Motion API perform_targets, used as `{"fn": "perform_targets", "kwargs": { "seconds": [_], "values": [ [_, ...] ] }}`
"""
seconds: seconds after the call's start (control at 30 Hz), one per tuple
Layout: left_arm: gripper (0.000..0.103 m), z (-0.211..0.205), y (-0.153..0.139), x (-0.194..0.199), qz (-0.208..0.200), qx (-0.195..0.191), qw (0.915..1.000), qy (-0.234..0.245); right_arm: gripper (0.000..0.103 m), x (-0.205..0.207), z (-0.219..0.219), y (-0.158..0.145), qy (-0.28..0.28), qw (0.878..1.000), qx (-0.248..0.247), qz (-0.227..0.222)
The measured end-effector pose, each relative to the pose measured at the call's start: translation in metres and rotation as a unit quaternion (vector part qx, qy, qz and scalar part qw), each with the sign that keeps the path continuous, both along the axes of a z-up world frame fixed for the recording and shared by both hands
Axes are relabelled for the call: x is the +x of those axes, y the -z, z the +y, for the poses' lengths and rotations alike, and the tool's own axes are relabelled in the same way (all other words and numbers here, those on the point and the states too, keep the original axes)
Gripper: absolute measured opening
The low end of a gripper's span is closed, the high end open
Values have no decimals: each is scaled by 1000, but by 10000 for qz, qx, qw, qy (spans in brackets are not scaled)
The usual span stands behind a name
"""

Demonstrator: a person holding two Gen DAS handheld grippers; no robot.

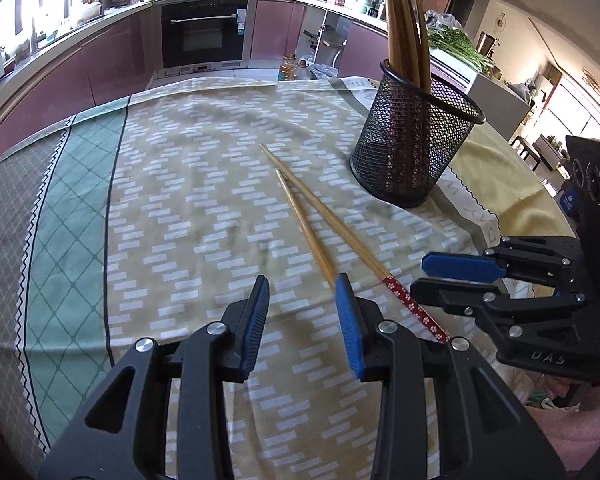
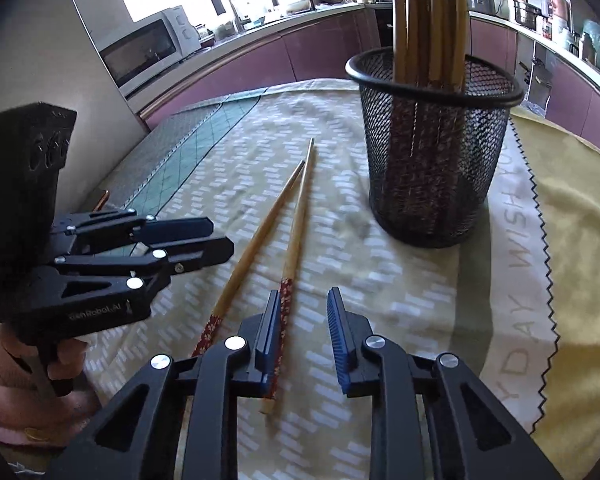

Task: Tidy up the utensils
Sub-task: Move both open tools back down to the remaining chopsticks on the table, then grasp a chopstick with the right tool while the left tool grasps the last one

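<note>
Kitchen cabinets in glossy mauve curved behind a table draped in a woven cloth (image 1: 204,184), pale olive with small white dashes, a green diamond-checked band running down its 9 o'clock side. On the cloth lay two loose bamboo chopsticks (image 1: 324,220), slender tapered rods whose thick ends were wrapped in red floral print; they were nearly parallel, converging toward their thin tips at 12 o'clock. At 2 o'clock from them stood an upright black wire-mesh holder (image 1: 414,140), round with a rolled rim, holding a bundle of more chopsticks (image 1: 404,28) that leaned together, points up.

Low over the cloth, the left gripper (image 1: 302,292) had its ribbed blue pads spread with nothing between them, the right pad just over one loose chopstick's shaft. The right gripper (image 2: 304,308), seen in its own camera, was likewise spread and empty, its left pad lying over the red-wrapped end of the chopstick (image 2: 296,240) on the right. In that view the holder (image 2: 436,152) rose at 1 o'clock, well apart from both grippers.
</note>
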State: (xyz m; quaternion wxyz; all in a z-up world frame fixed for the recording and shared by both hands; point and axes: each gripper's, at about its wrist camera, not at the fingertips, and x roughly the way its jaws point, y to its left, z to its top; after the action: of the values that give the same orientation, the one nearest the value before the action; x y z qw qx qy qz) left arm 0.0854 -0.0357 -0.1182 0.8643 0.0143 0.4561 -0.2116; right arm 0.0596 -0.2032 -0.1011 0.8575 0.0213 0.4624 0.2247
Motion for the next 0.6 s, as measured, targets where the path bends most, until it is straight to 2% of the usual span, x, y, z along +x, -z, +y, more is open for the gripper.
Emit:
{"fn": "perform_targets", "kwargs": {
  "seconds": [0.27,0.4,0.6],
  "values": [
    [33,-12,4,13,57,124,9999,76,23,27,17,-1,-40,9998,-52,-177],
    [22,-12,6,21,96,176,9998,34,20,41,26,2,-67,9997,-140,-177],
    [20,-12,8,26,94,226,9997,43,18,48,28,9,-88,9997,-205,-121]
  ]
}}
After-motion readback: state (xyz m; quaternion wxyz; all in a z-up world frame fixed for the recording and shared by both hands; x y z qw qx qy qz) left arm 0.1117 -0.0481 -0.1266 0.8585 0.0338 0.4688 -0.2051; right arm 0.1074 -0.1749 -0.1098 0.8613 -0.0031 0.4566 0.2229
